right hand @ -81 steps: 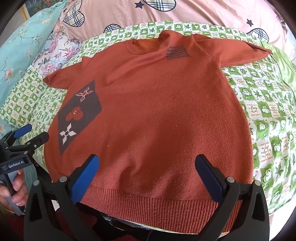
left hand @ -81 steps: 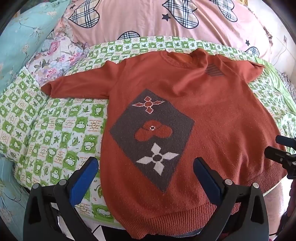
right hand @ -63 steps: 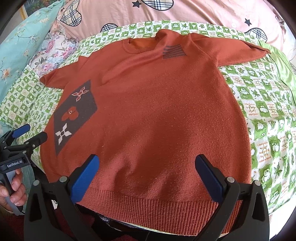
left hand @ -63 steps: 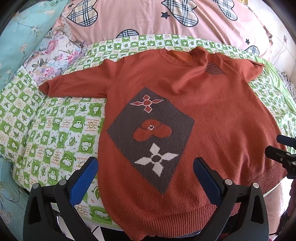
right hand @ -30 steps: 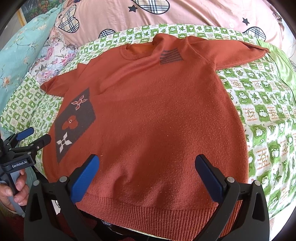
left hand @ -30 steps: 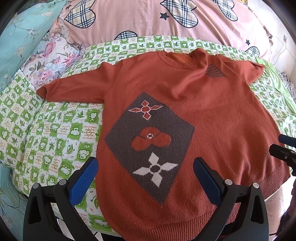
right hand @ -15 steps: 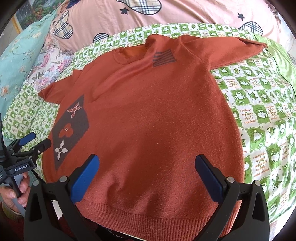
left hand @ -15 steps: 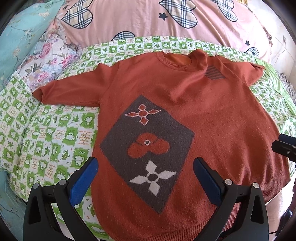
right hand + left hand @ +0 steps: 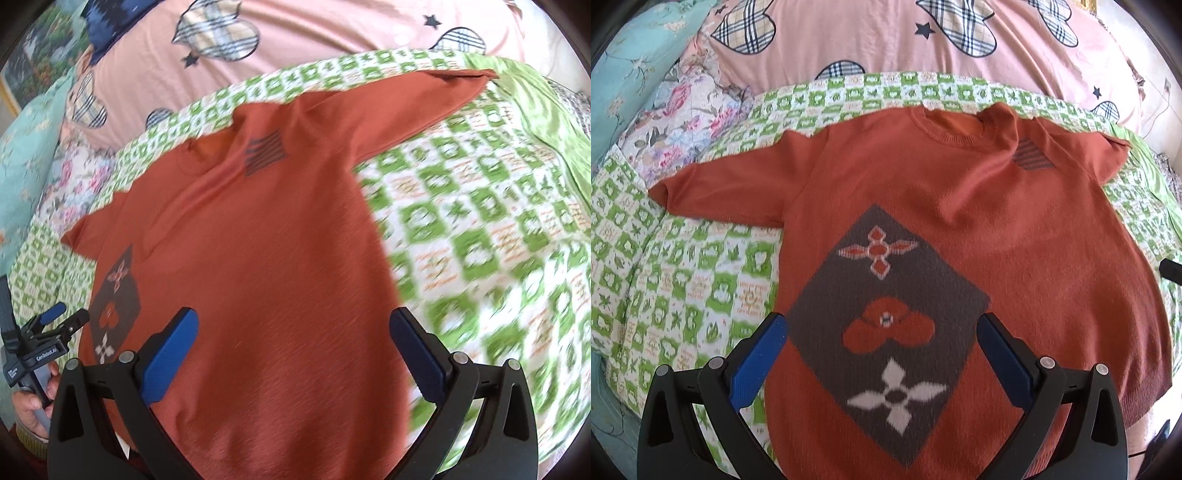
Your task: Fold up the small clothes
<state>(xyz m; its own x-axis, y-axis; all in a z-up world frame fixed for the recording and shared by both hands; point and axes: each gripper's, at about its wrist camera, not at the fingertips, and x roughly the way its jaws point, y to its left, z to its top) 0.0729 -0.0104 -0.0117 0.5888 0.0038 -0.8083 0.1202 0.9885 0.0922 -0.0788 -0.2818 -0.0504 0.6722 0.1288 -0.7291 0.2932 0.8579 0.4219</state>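
Observation:
A rust-orange knitted sweater [image 9: 1015,236] lies flat, front up, on a green-and-white checked bedcover [image 9: 683,280], neck to the far side, both short sleeves spread out. A grey diamond patch [image 9: 886,332] with flower motifs sits on its lower left. My left gripper [image 9: 882,350] hovers open over that patch, nothing between its blue pads. My right gripper [image 9: 293,350] hovers open above the sweater's [image 9: 258,258] lower right body, also empty. The left gripper [image 9: 62,321] shows at the right wrist view's left edge, held by a hand [image 9: 29,402]. The hem is hidden below both views.
A pink quilt with plaid hearts [image 9: 886,40] is bunched beyond the sweater's collar. A floral pillow [image 9: 676,125] and teal bedding [image 9: 624,66] lie to the far left. A plain green sheet [image 9: 535,107] sits beyond the right sleeve [image 9: 424,107].
Both grippers have moved forward over the sweater, from its hem toward its body. The right gripper has also swung rightward and its view is motion-blurred. Both stay open.

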